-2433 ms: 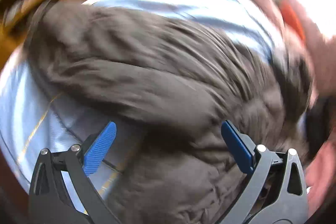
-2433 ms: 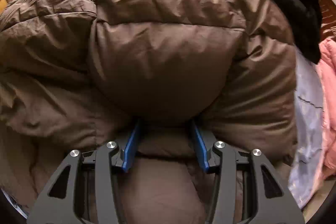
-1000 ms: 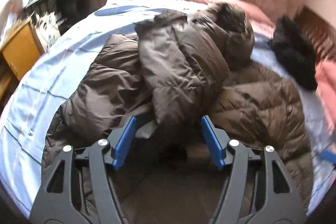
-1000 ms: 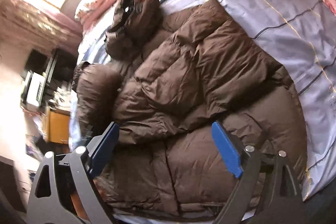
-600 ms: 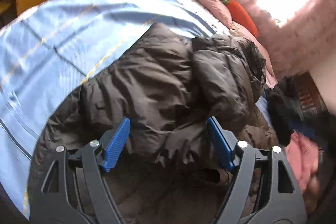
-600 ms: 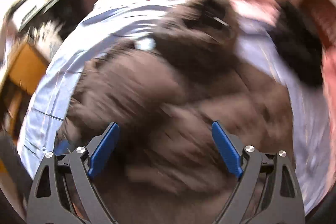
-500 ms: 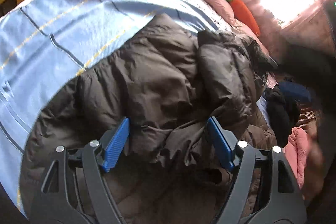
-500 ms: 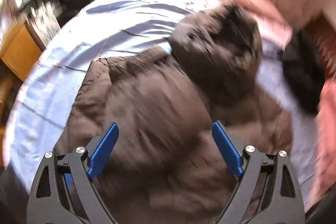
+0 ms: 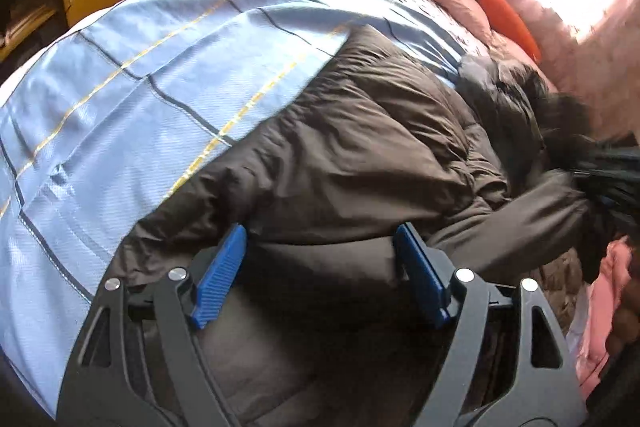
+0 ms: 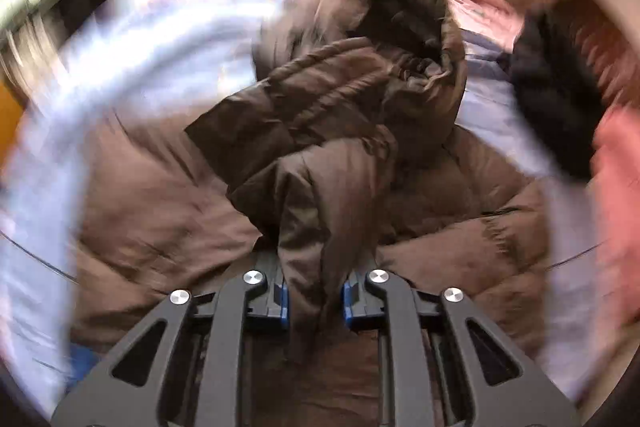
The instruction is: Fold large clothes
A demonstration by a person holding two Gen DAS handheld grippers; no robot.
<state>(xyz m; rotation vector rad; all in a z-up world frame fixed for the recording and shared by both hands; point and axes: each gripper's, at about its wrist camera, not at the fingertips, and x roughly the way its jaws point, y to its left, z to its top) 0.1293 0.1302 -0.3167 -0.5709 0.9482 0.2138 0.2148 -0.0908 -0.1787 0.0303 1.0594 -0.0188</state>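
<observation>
I had the right gripper (image 10: 314,301) pinched on a sleeve (image 10: 320,211) of the brown coat (image 9: 360,147) spread on the bed (image 9: 140,75) ahead, the left gripper (image 9: 320,267) wide above its hem; next, I judged, lay that sleeve across the body.

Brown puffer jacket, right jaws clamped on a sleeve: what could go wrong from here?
1. The right gripper pinches only a narrow bunch of the sleeve; slick, puffy fabric may slip out mid-pull.
2. The left gripper is open, nothing pinned, so the whole brown puffer jacket may drag across the blue sheet instead of folding.
3. The right wrist view is motion-blurred, so fast motion could flop the hood out of line.
</observation>
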